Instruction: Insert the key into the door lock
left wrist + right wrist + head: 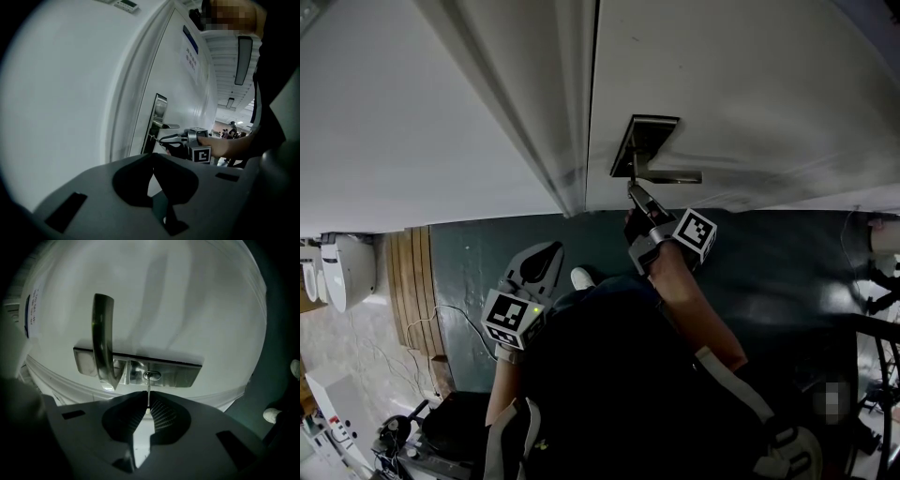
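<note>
Right gripper jaws: dark grey plastic, ribbed pads, pinched narrow on a thin flat silver metal key. Key blade stands straight out from the fingertips, edge-on. Its tip is at the slot of the small round chrome lock cylinder; can't tell how deep it sits.

Cylinder sits in a long rectangular brushed-metal lock plate, which is mounted on a smooth white door. Same plate carries a curved satin-metal lever handle, just beside the cylinder and clear of the key.

Head view: right gripper has its nose against the plate, just under the lever. Its black-and-white marker cube sits at the wrist end.

Left gripper hangs low, well apart from the door, over the dark green-grey floor. Left gripper jaws are together, nothing between them, and its camera looks along the door toward the plate.

White door frame runs beside the door's edge.
</note>
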`<state>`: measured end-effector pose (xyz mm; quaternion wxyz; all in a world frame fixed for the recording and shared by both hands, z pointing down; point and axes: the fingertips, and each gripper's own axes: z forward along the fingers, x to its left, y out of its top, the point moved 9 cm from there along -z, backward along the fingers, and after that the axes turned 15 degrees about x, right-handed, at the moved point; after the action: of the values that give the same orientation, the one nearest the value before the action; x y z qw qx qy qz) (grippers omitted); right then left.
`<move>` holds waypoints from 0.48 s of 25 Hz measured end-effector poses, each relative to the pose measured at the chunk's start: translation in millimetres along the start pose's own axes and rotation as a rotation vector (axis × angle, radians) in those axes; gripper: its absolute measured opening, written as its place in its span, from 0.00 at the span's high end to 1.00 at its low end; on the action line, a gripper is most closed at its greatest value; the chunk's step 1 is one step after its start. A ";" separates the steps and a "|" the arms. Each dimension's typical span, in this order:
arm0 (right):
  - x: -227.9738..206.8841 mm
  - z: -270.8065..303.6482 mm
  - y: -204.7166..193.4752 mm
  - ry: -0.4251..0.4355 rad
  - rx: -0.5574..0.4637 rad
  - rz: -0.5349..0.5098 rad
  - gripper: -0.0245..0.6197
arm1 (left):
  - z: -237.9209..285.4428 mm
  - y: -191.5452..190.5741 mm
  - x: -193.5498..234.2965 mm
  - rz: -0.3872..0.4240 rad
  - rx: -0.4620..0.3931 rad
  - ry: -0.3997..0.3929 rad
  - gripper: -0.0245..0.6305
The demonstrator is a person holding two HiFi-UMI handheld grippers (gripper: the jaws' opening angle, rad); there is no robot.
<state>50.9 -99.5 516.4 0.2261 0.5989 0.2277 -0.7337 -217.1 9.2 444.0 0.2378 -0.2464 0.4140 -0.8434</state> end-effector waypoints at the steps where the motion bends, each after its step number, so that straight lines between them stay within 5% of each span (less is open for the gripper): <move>1: -0.9 0.4 1.8 0.005 0.009 -0.001 0.91 | 1.1 -0.4 -0.6 -0.001 0.000 -0.002 0.95; 12: 1.9 9.6 19.8 0.002 0.019 -0.027 0.91 | -12.7 -6.6 -3.7 -0.017 -0.007 0.028 0.95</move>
<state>55.1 -121.1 515.1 0.2103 0.5985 0.2292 -0.7383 -223.4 22.4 441.8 0.2241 -0.2390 0.4182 -0.8472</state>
